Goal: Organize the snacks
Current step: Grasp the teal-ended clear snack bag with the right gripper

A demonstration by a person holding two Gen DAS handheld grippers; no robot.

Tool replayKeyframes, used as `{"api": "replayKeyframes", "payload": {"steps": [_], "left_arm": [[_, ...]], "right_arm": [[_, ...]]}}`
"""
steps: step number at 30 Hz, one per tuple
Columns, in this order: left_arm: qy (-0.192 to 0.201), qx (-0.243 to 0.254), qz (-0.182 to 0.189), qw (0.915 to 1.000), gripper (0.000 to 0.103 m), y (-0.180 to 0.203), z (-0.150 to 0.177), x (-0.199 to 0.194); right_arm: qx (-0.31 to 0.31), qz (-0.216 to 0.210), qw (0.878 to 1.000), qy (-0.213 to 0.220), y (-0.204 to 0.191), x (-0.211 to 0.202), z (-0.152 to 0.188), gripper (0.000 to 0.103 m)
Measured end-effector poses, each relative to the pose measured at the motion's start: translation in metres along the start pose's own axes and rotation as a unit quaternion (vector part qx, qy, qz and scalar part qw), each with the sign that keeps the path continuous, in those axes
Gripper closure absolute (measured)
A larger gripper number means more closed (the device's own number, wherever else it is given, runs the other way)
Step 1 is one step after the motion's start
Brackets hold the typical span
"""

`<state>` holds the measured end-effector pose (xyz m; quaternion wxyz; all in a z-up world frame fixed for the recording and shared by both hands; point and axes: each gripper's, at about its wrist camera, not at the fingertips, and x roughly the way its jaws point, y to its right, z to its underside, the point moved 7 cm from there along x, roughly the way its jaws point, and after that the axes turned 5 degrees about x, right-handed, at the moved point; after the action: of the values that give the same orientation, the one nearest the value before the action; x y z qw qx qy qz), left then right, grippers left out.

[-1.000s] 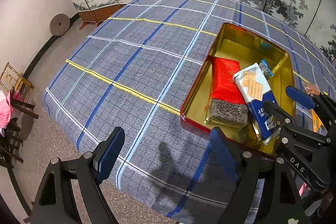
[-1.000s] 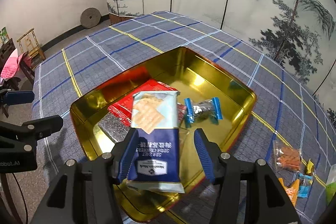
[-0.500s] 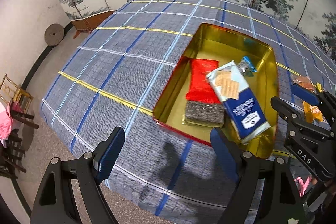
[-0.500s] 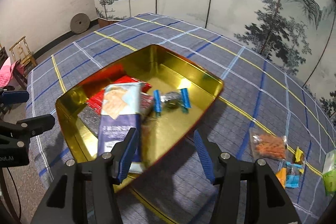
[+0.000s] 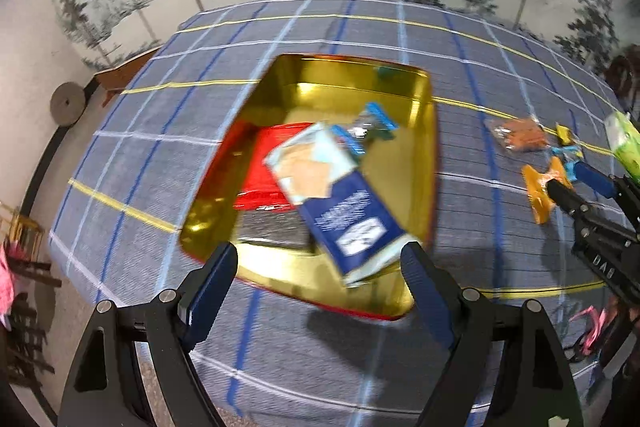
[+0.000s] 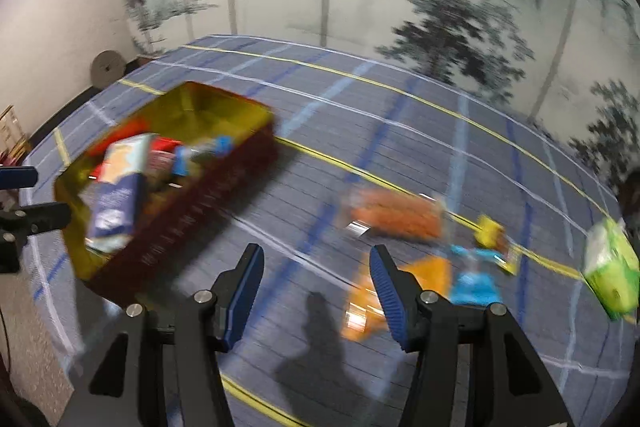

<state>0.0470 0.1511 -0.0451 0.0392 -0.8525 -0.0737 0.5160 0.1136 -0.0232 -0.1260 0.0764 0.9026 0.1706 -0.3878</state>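
Checked blue tablecloth (image 6: 304,131) carries loose snacks. Right gripper (image 6: 317,281) hangs open, empty; orange plastic snack packet (image 6: 400,279) sits beside its right finger. Centre both fingers before closing. Left gripper (image 5: 318,285) hangs open, empty, over gold rectangular tin (image 5: 424,147).

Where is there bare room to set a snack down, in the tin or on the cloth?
The tin's far end, past the cracker pack, is bare. The cloth between tin and loose snacks is free. The tin's near end is crowded.

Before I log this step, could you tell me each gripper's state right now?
Left gripper: open, holding nothing.
Right gripper: open, holding nothing.
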Motion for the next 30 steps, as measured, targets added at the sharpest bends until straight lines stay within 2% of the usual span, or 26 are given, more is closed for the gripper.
{"api": "replayKeyframes", "payload": {"steps": [6, 11, 15, 18, 20, 24, 27, 29, 30], "left_arm": [[-0.003, 0.028, 0.014, 0.9995, 0.021, 0.033, -0.009, 0.007], [-0.011, 0.043, 0.020, 0.9988, 0.021, 0.051, -0.012, 0.015], [-0.009, 0.056, 0.023, 0.9981, 0.021, 0.064, -0.016, 0.018], [-0.006, 0.068, 0.025, 0.9974, 0.021, 0.073, -0.019, 0.022], [-0.002, 0.078, 0.026, 0.9966, 0.021, 0.081, -0.022, 0.024], [0.000, 0.094, 0.035, 0.9949, 0.021, 0.094, -0.027, 0.030], [0.004, 0.106, 0.041, 0.9935, 0.021, 0.106, -0.031, 0.032], [0.007, 0.113, 0.045, 0.9925, 0.021, 0.113, -0.033, 0.034], [0.008, 0.116, 0.047, 0.9921, 0.021, 0.117, -0.034, 0.034]], "right_arm": [[0.064, 0.036, 0.997, -0.013, 0.082, 0.000, 0.017, 0.047], [0.090, 0.046, 0.995, -0.020, 0.122, 0.006, 0.021, 0.047], [0.090, 0.036, 0.995, -0.022, 0.125, 0.017, 0.016, 0.047], [0.093, 0.039, 0.995, -0.022, 0.127, 0.028, 0.011, 0.050], [0.101, 0.038, 0.994, -0.029, 0.129, 0.037, 0.009, 0.057], [0.109, 0.032, 0.993, -0.036, 0.132, 0.050, 0.007, 0.057], [0.108, 0.026, 0.993, -0.044, 0.131, 0.058, 0.008, 0.062], [0.106, 0.030, 0.993, -0.046, 0.130, 0.062, 0.010, 0.071], [0.102, 0.032, 0.993, -0.041, 0.130, 0.062, 0.010, 0.072]]}}
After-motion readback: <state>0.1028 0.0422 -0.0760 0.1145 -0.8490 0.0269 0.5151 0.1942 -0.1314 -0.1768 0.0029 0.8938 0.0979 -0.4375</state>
